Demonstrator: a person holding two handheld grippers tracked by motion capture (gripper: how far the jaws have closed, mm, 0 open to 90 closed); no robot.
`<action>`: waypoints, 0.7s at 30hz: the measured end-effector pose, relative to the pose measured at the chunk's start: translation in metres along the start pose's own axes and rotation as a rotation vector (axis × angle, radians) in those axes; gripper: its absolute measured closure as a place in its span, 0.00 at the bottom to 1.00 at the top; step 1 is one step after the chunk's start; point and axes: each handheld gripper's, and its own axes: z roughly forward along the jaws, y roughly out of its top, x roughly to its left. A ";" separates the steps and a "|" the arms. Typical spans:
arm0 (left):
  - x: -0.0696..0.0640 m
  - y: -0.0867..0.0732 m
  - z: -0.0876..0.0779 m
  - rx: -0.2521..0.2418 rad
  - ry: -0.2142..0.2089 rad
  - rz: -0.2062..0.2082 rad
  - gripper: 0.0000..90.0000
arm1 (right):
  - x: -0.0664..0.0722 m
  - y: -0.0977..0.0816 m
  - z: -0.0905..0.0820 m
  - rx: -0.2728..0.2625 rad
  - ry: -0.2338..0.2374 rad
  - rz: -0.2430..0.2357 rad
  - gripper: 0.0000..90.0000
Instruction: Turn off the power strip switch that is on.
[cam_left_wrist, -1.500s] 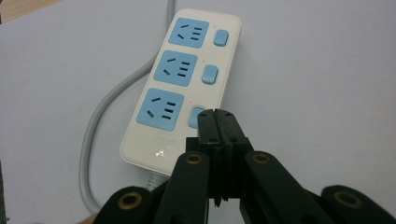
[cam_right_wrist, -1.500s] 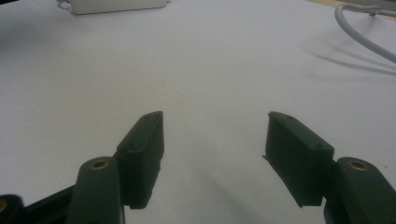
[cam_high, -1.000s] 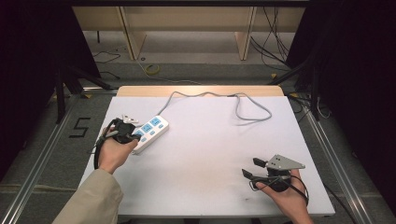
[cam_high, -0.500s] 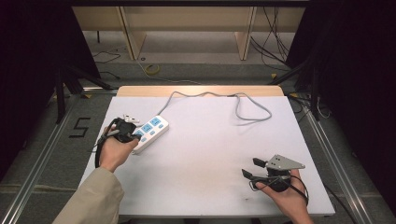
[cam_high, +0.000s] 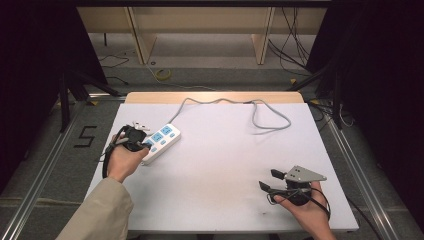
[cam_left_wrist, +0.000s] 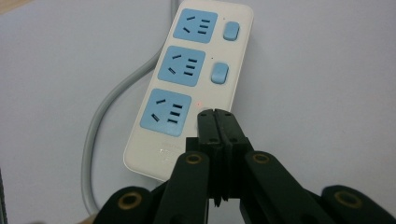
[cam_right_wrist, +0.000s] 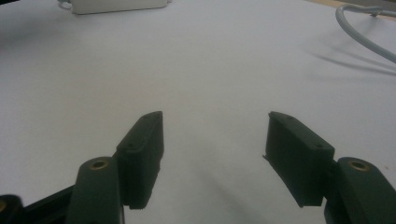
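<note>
A white power strip (cam_high: 163, 138) with three blue sockets and blue switches (cam_left_wrist: 219, 73) lies at the table's left. Its grey cable (cam_high: 270, 119) loops across the back of the table. My left gripper (cam_high: 145, 146) is shut, jaws pressed together with nothing between them. Its tips (cam_left_wrist: 217, 115) sit over the spot beside the nearest socket (cam_left_wrist: 166, 112), hiding the switch there; a small red light (cam_left_wrist: 200, 102) glows just beyond them. My right gripper (cam_high: 267, 179) rests open at the table's front right, far from the strip, with bare tabletop between its jaws (cam_right_wrist: 215, 135).
The white table (cam_high: 225, 160) has a wooden strip along its far edge. In the right gripper view the strip's end (cam_right_wrist: 116, 4) lies far ahead and the cable (cam_right_wrist: 364, 39) curves at the upper right. Dark floor, rails and loose cables surround the table.
</note>
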 end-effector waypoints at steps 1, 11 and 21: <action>0.000 0.000 0.000 0.003 0.000 0.001 0.99 | 0.000 0.000 0.000 0.000 0.000 0.000 0.42; -0.001 0.002 0.007 0.026 -0.003 0.009 0.99 | 0.000 0.000 0.000 0.001 -0.003 0.001 0.42; -0.003 0.005 0.014 0.041 -0.003 0.021 0.99 | -0.001 0.000 0.000 0.000 -0.002 0.005 0.42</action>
